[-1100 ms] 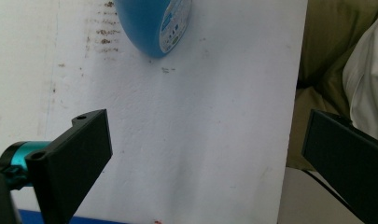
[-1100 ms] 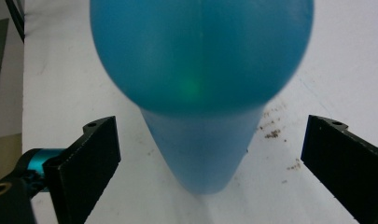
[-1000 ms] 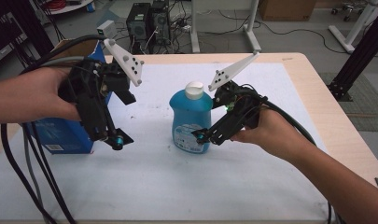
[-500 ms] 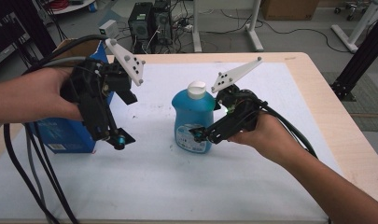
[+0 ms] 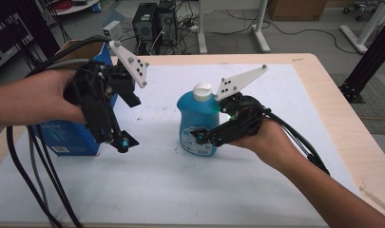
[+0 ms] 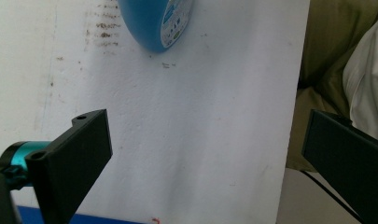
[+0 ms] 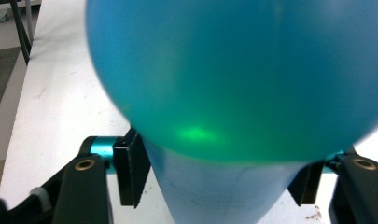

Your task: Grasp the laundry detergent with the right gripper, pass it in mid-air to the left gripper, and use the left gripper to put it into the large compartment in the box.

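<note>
R gripper (image 5: 199, 137) just closed onto blue bottle (image 5: 197, 116) — L gripper (image 5: 121, 142) wide apart, blue box (image 5: 62, 140) beside it.

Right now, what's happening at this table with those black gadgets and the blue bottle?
A person holds a tool in each hand. The right tool has just been closing its jaws around the lower part of the blue bottle, which stands upright on the white table; the pads sit against its sides. The left tool hovers open beside a blue box, holding nothing.
</note>
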`<state>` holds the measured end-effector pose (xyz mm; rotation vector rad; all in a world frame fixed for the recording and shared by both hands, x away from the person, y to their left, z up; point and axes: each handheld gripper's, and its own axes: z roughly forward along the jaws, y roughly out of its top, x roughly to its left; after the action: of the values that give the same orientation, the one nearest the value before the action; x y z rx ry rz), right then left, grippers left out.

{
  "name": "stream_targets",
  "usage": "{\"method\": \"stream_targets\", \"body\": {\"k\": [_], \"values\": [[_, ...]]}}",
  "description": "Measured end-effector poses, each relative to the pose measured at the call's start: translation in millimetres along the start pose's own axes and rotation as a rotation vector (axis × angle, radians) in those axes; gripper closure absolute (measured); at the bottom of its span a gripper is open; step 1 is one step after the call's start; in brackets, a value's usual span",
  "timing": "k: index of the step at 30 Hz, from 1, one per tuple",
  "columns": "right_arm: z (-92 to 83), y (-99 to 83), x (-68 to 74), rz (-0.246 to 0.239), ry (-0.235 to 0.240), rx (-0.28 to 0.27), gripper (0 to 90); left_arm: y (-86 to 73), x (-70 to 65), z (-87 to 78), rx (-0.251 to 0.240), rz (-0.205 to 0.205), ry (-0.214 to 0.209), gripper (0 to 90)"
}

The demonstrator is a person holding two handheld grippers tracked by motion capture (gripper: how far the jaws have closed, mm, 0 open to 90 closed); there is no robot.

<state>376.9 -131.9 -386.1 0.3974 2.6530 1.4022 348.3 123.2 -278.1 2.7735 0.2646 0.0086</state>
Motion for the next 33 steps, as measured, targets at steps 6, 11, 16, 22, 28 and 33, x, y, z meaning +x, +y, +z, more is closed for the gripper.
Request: {"method": "stream_targets", "body": {"k": [6,11,16,22,28,33], "values": [[-0.6,-0.5,-0.5,-0.005,-0.001,-0.018,39.7,-0.1,0.1,-0.1,-0.002,0.000,0.000,1.6],[0.5,-2.9,-1.3,-0.005,-0.003,-0.032,43.4,-0.8,0.4,-0.1,-0.003,-0.002,-0.001,1.6],[0.4,-5.8,0.6,-0.011,-0.014,-0.055,45.8,-1.3,0.5,0.0,-0.003,-0.005,-0.002,1.6],[0.0,-5.1,3.4,-0.033,-0.027,-0.053,47.1,1.5,-0.9,-2.2,-0.018,0.000,-0.002,1.6],[-4.1,1.9,3.1,-0.049,-0.003,-0.028,46.9,8.1,-0.2,-13.3,-0.029,0.007,0.006,1.6],[-14.2,15.0,2.4,-0.059,0.032,-0.033,46.7,16.1,0.3,-20.2,-0.043,0.018,0.014,1.6]]}}
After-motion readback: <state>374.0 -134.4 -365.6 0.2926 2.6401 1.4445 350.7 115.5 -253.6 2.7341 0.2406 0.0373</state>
